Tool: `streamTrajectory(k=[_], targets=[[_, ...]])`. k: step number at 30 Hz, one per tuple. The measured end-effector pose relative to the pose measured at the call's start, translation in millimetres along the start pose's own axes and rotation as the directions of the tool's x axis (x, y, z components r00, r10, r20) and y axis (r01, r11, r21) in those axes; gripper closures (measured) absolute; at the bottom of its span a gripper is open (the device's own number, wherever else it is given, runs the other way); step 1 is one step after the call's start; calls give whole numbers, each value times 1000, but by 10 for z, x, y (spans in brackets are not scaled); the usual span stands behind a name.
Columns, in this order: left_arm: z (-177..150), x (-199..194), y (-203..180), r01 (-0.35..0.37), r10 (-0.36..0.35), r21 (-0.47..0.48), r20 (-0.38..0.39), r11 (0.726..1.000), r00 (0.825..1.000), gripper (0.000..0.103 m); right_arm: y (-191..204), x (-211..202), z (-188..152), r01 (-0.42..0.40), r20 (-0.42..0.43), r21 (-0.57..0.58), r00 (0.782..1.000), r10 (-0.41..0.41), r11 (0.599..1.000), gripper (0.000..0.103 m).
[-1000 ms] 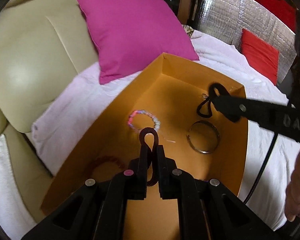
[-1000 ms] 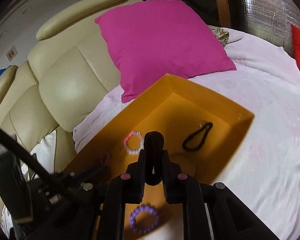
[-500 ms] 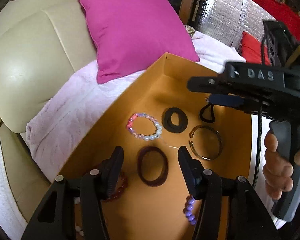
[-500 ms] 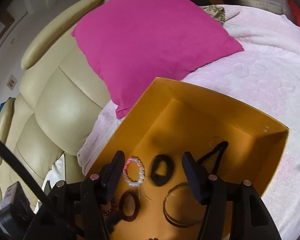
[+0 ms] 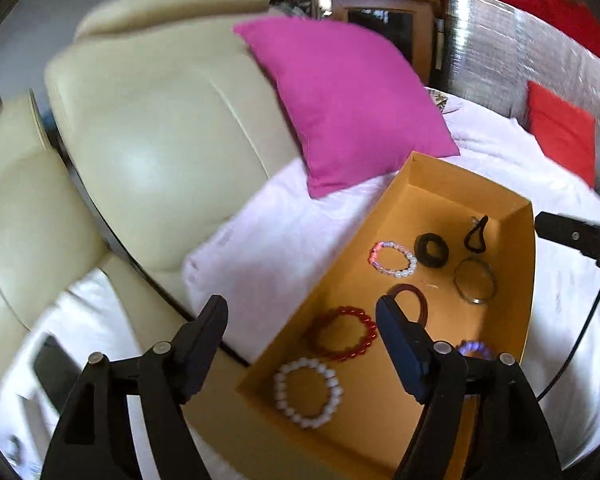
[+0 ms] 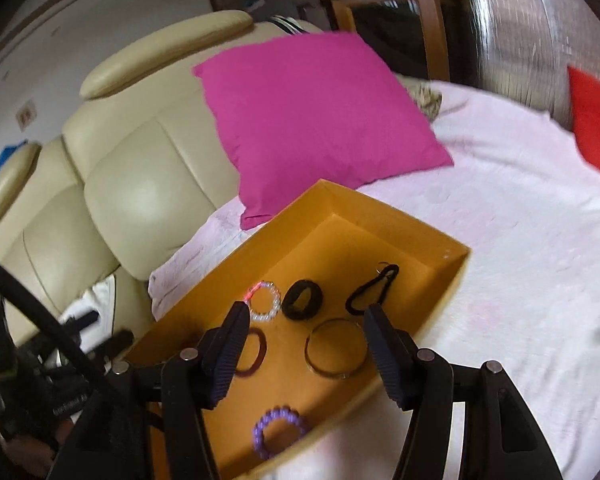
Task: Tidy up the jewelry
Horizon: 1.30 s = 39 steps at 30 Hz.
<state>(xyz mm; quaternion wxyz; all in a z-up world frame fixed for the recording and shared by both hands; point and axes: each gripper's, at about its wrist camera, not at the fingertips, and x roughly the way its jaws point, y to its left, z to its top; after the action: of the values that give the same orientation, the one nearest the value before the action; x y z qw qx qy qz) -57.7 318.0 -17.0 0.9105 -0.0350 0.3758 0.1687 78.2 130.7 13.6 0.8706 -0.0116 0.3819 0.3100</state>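
An orange box (image 5: 440, 172) (image 6: 396, 216) lies on a white blanket and holds several bracelets and hair ties. In the left wrist view I see a white bead bracelet (image 5: 308, 394), a red bead bracelet (image 5: 342, 334), a dark red hair tie (image 5: 414, 300), a pink-white bead bracelet (image 5: 394, 260), a black scrunchie (image 5: 432, 244), a metal bangle (image 5: 474, 280) and a black loop tie (image 5: 476, 234). A purple coil tie (image 6: 278, 430) lies near the box's front. My left gripper (image 5: 302, 318) is open and empty above the box's left edge. My right gripper (image 6: 306, 320) is open and empty above the bangle (image 6: 334, 348).
A magenta pillow (image 5: 340, 100) leans on a cream leather sofa (image 5: 152, 120) behind the box. A red cushion (image 5: 560, 132) lies at the far right. The right gripper's body (image 5: 580, 236) shows at the right edge of the left wrist view.
Both grippers opened and dropped their hair ties into the box, then pulled back. The left gripper has swung to the left of the box.
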Motion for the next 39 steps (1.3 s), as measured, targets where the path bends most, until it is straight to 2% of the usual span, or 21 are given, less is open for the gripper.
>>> streamTrajectory(k=[4,7,9,12,13,17,20,22,24,28,33,39], targets=[[-19,-342,-185,-59,52,110,69,992,996,22,150,-338,-129,29,29,-64,999,-28,998,38],[-9,-541,-255,-119,102,151,113,981,988,20,174,-575,-217,33,58,-66,998,-29,997,37],[13,-672,-214,-140,121,145,133,979,984,20,185,-761,-258,49,90,-74,995,-42,996,37],[91,-885,-1,-148,134,83,159,986,978,20,204,-1018,-242,80,147,-74,987,-68,994,37],[111,-952,58,-160,146,64,175,985,974,20,207,-1100,-227,83,167,-67,983,-71,994,37],[184,-1291,234,-269,253,26,262,963,931,20,241,-1445,-145,56,259,-18,965,-49,998,35],[182,-1429,197,-297,269,57,289,953,919,20,326,-1617,-176,-9,293,16,956,4,1000,32],[132,-1438,119,-299,263,90,286,950,922,20,416,-1640,-251,-40,284,18,958,33,999,32],[55,-1432,47,-277,240,115,259,954,936,20,534,-1606,-359,-51,245,2,968,49,999,32],[-57,-1432,-23,-255,229,107,213,961,950,20,704,-1566,-594,-29,195,-15,980,31,999,32],[-103,-1585,-18,-220,205,51,204,974,957,20,841,-1548,-748,45,142,-31,989,-40,998,32],[-184,-1811,-31,-205,196,20,214,979,957,20,955,-1695,-818,156,168,-64,975,-144,986,32]])
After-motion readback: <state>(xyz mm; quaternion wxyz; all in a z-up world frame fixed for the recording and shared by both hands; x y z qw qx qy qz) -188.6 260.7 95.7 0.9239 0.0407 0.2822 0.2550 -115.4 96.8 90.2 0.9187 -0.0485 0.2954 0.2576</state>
